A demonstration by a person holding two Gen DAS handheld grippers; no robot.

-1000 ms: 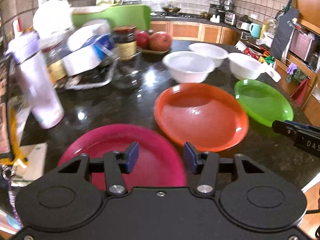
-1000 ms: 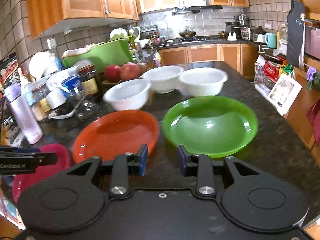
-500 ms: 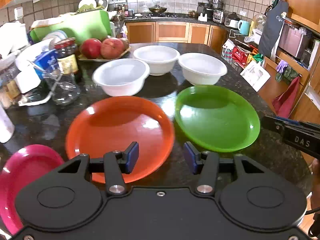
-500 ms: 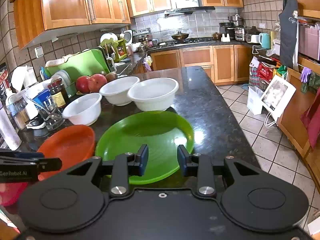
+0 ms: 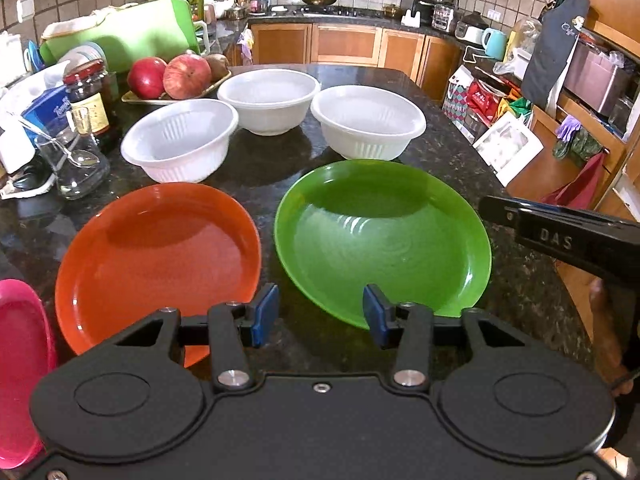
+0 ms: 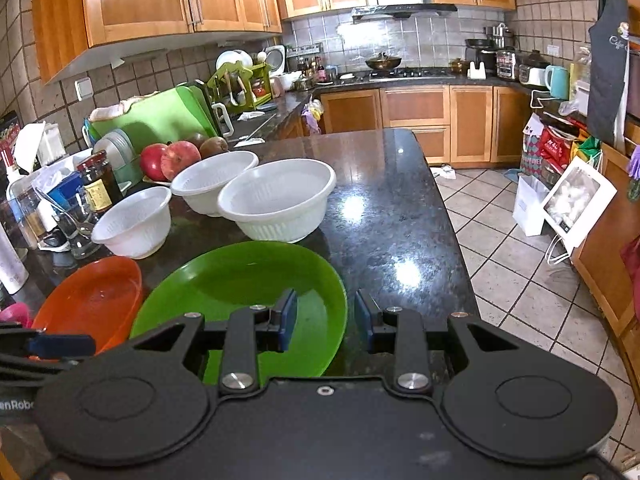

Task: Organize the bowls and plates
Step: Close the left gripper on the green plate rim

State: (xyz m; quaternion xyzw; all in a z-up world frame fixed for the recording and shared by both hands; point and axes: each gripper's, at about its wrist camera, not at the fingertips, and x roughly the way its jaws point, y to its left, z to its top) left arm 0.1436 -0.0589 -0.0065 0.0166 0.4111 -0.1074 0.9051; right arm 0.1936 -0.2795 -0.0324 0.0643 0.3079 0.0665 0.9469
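On the dark counter [image 5: 272, 164] lie a green plate [image 5: 380, 236], an orange plate [image 5: 160, 256] to its left and a pink plate [image 5: 20, 360] at the far left edge. Behind them stand three white bowls [image 5: 180, 144] [image 5: 268, 98] [image 5: 368, 120]. My left gripper [image 5: 320, 314] is open and empty, above the gap between the orange and green plates. My right gripper [image 6: 325, 316] is open and empty over the right rim of the green plate [image 6: 240, 288]; it also shows from the side in the left wrist view [image 5: 560, 232].
A tray of red fruit [image 5: 172, 76], a jar [image 5: 90, 98], a glass with a spoon [image 5: 76, 164] and packets crowd the counter's left. A green dish rack [image 6: 156, 120] stands behind. The counter's right edge [image 6: 452, 240] drops to a tiled floor.
Both grippers have swung to the right. The left moved from over the pink plate to the gap between orange and green. The right moved to the green plate's right rim. Jaws stayed open.
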